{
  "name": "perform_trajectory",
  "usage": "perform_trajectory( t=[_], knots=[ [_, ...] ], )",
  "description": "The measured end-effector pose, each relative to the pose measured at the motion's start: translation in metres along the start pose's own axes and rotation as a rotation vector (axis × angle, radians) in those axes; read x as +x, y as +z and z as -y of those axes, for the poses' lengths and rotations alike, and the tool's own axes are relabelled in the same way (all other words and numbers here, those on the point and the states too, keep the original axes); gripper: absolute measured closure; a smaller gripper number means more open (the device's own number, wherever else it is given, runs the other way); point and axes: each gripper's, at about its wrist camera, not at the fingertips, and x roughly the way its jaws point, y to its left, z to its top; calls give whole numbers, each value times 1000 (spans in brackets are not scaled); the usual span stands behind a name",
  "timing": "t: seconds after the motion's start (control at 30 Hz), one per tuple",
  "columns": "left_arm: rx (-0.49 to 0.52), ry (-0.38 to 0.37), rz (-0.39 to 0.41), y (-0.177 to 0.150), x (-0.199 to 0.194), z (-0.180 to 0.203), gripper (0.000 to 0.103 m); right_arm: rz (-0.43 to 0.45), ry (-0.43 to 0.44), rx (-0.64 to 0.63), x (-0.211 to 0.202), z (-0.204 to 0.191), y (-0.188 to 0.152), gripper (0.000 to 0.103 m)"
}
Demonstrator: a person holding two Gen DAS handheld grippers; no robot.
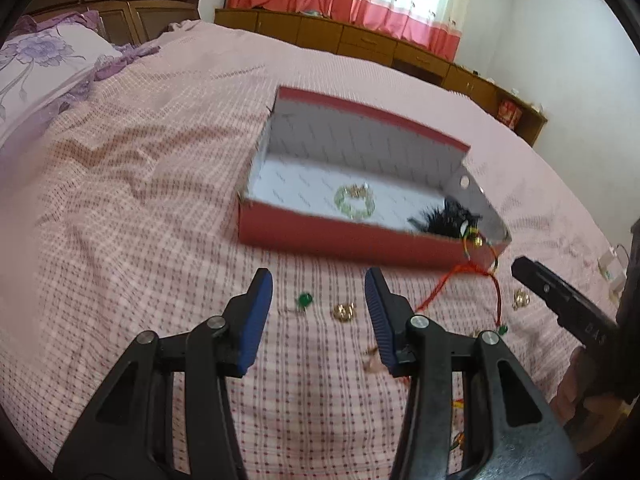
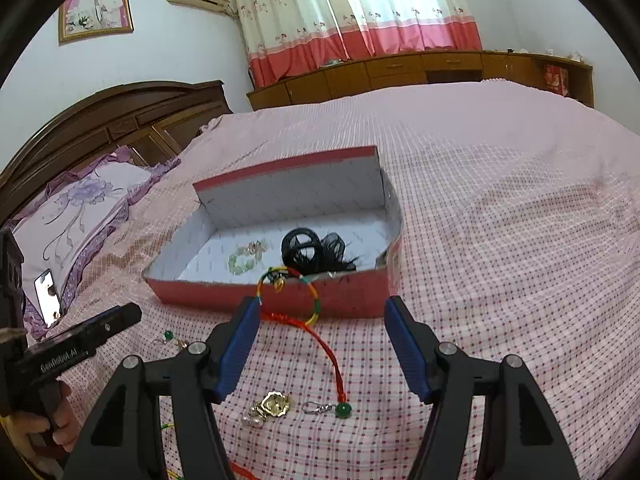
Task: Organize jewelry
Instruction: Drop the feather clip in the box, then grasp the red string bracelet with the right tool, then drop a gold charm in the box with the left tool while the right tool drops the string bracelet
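Observation:
A red open box (image 1: 344, 240) (image 2: 280, 300) lies on the bed and holds a green bead bracelet (image 1: 354, 200) (image 2: 242, 262) and a black hair piece (image 1: 448, 218) (image 2: 316, 250). A red cord bracelet with coloured loop (image 2: 308, 312) (image 1: 460, 280) hangs over the box's front wall onto the bed. My left gripper (image 1: 320, 312) is open above a green bead earring (image 1: 304, 301) and a gold earring (image 1: 344, 312). My right gripper (image 2: 320, 348) is open; a gold earring (image 2: 274, 404) and a green bead earring (image 2: 342, 410) lie between its fingers.
The pink checked bedspread (image 2: 500, 240) covers the bed. A purple floral pillow (image 1: 44, 64) and a wooden headboard (image 2: 100, 120) are at the left. A phone (image 2: 48, 298) lies by the pillow. Another gold piece (image 1: 521, 299) lies near the right gripper's finger (image 1: 560, 300).

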Motion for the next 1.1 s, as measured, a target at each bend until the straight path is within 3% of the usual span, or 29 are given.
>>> perform_trajectory(
  t=[0.33,0.57,0.9,1.1],
  knots=[
    [28,-49,-62,-15,20,14,66,-31,5,1,13,1,-8,38],
    [38,-77,-101,-21,38,22,84,-52,9,9,22,4,-10,46],
    [-3,-65,-107,-20,51,18,87,-82,31,17,38,4,-12,57],
    [-29,-64,-105,-23,52,10,98,-79,53,26,44,0,-9,64]
  ],
)
